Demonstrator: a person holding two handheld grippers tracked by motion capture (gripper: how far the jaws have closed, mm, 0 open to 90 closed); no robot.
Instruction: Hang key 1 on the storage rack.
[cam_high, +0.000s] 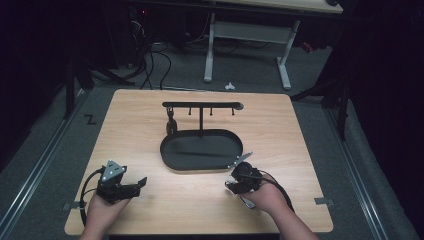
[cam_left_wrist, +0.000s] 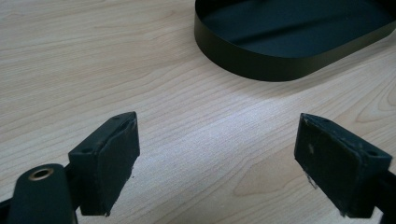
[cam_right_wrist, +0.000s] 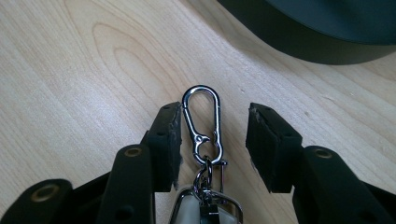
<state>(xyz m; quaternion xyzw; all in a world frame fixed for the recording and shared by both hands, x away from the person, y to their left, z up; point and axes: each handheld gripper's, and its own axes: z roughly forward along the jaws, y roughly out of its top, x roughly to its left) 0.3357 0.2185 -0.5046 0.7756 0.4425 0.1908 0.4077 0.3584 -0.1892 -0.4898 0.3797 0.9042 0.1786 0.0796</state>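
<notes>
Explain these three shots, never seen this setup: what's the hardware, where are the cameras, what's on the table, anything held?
No robot: a person holds two handheld tongs. The high view looks down at the wooden table; each of the other two comes from a camera riding on one tool. On the table stands a black oval tray with a hook rack above it. The left tongs are wide open and hold nothing. A silver carabiner keychain lies between the right tongs, touching one pad; the other pad stands apart, so it is not clamped.

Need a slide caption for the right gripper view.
Right gripper jaws flank a silver carabiner clip on the wooden table.
</notes>
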